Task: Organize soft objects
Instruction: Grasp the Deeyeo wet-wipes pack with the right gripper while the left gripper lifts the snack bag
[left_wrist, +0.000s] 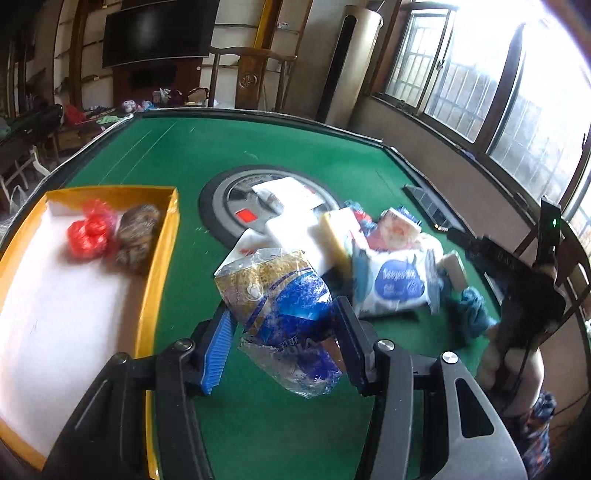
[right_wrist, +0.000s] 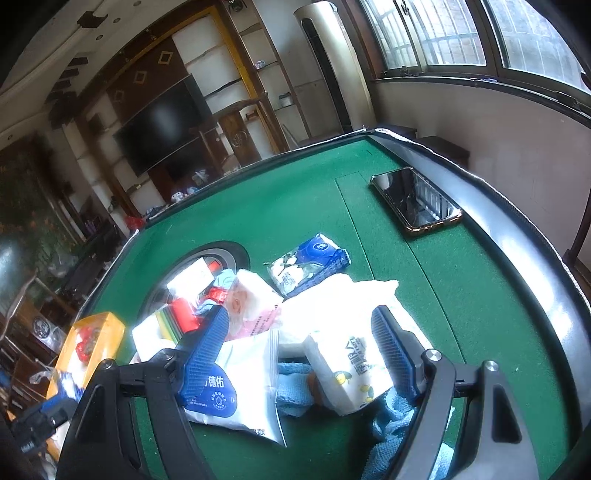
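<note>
Progress looks early: the yellow-walled cardboard tray with a white floor (left_wrist: 162, 254) at the left of the green felt bench (left_wrist: 280, 147) holds only two things, a knotted red plastic bag (left_wrist: 88, 232) and a brown mottled soft bundle (left_wrist: 136, 236), lying side by side near its far end; most of its floor is bare. The left gripper (left_wrist: 284, 332) is clamped on a crinkly clear-and-blue plastic packet with a tan sponge-like filling (left_wrist: 277, 295), held above the felt just beside the tray's near wall, so I judge it is the third item on its way in. The rest is a heap near the middle of the bench: a white wet-wipes pack with a blue oval label (left_wrist: 399, 284), white foam blocks (left_wrist: 295, 229), a yellow-edged sponge (left_wrist: 336, 236), a blue cloth (left_wrist: 472, 306); all of that is still to sort. The right gripper (right_wrist: 299, 350) hangs over the heap with its jaws spread wide, around but not closed on a white tissue pack with printed lemons (right_wrist: 351, 369); a black smartphone (right_wrist: 417, 199) lies apart by the rim. Motion blur smears the tray contents; the bundle's material is unclear; the heap's lower layers are hidden.
</note>
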